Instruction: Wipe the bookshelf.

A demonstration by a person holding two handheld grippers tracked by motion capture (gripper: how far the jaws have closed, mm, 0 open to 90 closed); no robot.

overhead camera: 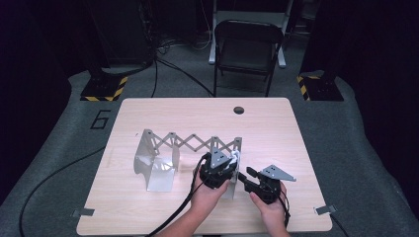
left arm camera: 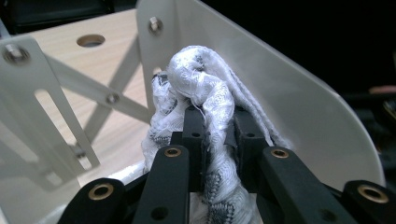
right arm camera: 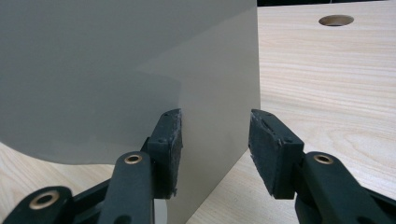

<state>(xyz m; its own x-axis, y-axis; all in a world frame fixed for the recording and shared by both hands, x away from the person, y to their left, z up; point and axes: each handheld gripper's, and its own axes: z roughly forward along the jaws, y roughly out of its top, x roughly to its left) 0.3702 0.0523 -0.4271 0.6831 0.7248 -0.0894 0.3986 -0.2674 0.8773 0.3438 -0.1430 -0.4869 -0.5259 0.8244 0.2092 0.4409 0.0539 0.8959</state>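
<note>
Going left to right: the expanding metal rack (overhead camera: 170,153) is sitting mid-tabletop (overhead camera: 148,207), a grey-white thing with a curved end panel on the left and a scissor lattice stretching across to a second panel on the right. Right at that far panel, the left gripper (overhead camera: 217,170) is holding a bunched-up white cloth (left arm camera: 205,98) with a faint grey pattern, kind of twisted into a knot. Its fingers (left arm camera: 194,126) are pinching the cloth tight, just inside the rack's right panel. You're only really getting that fabric texture from the left gripper view; from the high view it's just a small white blob. The right gripper (overhead camera: 257,185) is sitting just beside the panel's outer face, fingers (right arm camera: 170,140) spread with the panel edge between them, the left pad seemingly against the sheet. Both hands are coming up from the near edge, forearms angling inward.
</note>
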